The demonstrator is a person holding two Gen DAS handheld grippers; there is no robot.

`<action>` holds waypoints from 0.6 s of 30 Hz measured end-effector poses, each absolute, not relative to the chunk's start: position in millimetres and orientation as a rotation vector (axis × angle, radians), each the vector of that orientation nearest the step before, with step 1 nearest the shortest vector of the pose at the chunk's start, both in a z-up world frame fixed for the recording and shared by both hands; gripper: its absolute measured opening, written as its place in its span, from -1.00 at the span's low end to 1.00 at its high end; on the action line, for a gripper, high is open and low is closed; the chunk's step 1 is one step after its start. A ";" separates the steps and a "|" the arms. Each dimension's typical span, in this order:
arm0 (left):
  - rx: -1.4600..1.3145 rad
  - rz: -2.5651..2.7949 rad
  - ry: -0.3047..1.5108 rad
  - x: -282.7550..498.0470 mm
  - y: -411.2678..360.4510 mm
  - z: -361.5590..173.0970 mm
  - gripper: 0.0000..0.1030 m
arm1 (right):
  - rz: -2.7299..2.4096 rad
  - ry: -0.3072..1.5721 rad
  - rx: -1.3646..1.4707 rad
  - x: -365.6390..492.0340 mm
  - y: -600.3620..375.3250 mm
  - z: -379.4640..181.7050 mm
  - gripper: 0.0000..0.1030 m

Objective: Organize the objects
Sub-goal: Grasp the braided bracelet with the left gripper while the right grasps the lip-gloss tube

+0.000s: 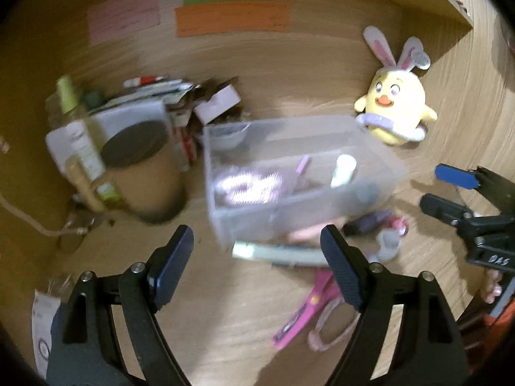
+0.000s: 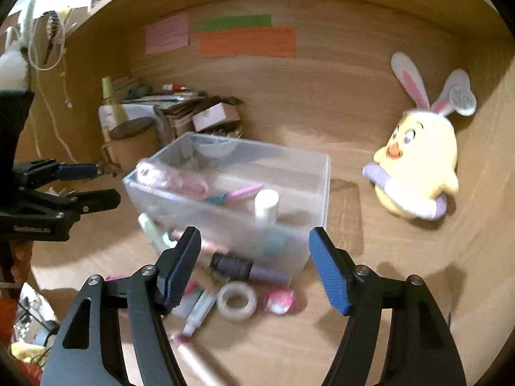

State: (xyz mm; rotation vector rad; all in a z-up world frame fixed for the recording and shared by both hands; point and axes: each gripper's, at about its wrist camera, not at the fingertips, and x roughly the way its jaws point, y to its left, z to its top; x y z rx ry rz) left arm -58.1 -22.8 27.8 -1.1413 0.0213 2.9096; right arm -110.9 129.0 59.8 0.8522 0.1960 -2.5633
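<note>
Here the clear bin (image 2: 244, 189) stood mid-desk, tilted in both views, with a white tube (image 2: 266, 207), a pink pen (image 2: 243, 190) and a pinkish bundle (image 2: 175, 177) inside. Both claws were parted and held nothing: the left gripper (image 1: 257, 267) hung near the bin's near left corner, the right gripper (image 2: 256, 267) over its near edge, pads off the plastic. Loose things crowded the bin's near side: a tape roll (image 2: 237, 300), a purple tube (image 2: 251, 270), a pale pen (image 2: 201, 313); pink scissors (image 1: 305, 308) lay nearer still. Left of the bin a brown can (image 1: 151, 177), a bottle (image 1: 69, 96) and stacked papers (image 1: 151, 91) filled the far left corner. To the right, bare desk (image 2: 347, 173) ran to the chick plush (image 2: 421, 167), which leaned at the right wall. Far wood behind stayed open below the coloured notes (image 2: 248, 41).
</note>
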 end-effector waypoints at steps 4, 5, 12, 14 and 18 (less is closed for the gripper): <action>-1.201 2.875 -0.039 -37.5 -25.8 7.0 0.58 | -2.499 0.133 0.911 -90.4 133.8 41.8 0.30; -1.219 2.857 -0.065 -31.9 -25.7 0.2 0.58 | -2.496 0.133 0.917 -85.3 134.1 37.7 0.30; -1.278 2.778 -0.186 -2.9 -15.4 -25.7 0.33 | -2.427 0.128 1.011 -59.3 132.7 1.0 0.26; -1.290 2.762 -0.197 1.5 -11.2 -30.1 0.27 | -2.403 0.105 1.042 -58.0 133.0 -8.4 0.11; -1.316 2.725 -0.175 6.5 1.5 -36.5 0.08 | -2.368 0.111 1.075 -56.6 130.3 -19.5 -0.21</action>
